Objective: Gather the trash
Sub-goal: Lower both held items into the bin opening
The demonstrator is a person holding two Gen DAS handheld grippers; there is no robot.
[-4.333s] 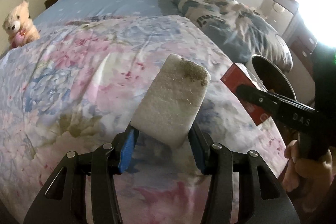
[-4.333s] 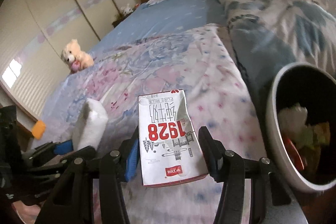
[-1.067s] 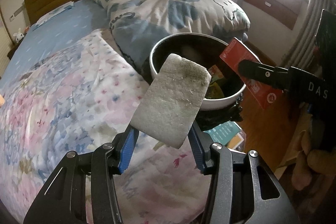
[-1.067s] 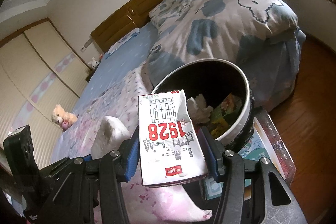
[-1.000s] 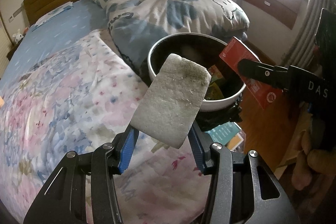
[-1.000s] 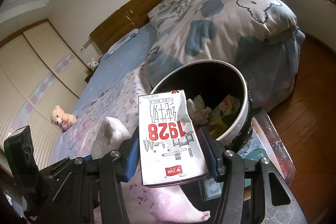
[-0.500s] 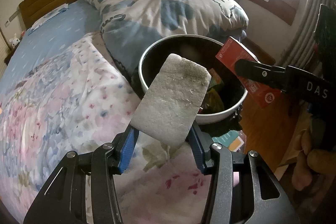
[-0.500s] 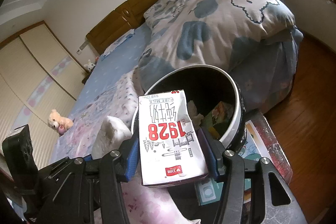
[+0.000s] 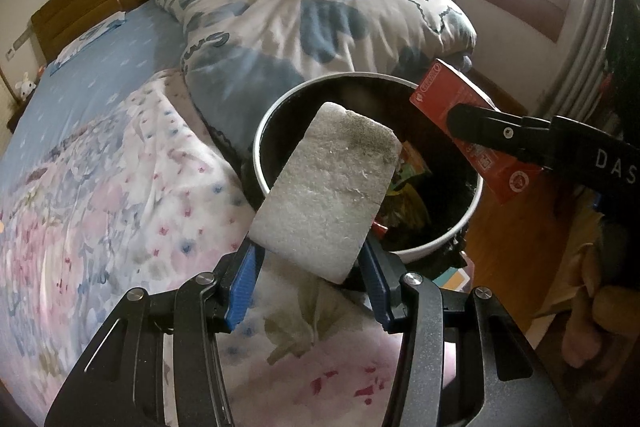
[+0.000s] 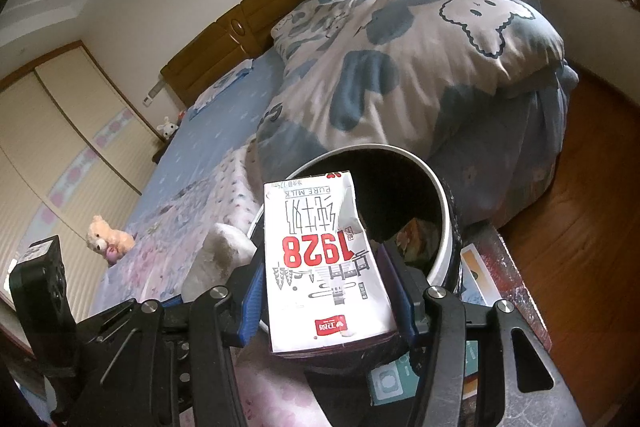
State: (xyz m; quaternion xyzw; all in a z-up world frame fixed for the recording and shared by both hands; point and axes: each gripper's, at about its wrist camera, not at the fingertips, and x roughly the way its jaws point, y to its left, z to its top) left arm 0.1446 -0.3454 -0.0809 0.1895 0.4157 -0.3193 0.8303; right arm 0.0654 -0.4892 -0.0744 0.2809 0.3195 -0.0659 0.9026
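My left gripper is shut on a grey-white sponge and holds it over the near rim of a round white bin with a dark inside and several scraps of trash in it. My right gripper is shut on a flattened milk carton printed "1928"; it hangs over the bin's near rim. In the left wrist view the carton's red side and the right gripper's finger reach over the bin from the right. The sponge also shows in the right wrist view.
The bin stands beside a bed with a floral quilt and a blue-and-white duvet. A wooden headboard, a teddy bear, a wood floor and books under the bin are in view.
Both grippers have moved closer to the bin with their loads; the bin now looks larger and the sponge and carton overlap its rim. Grips are unchanged.
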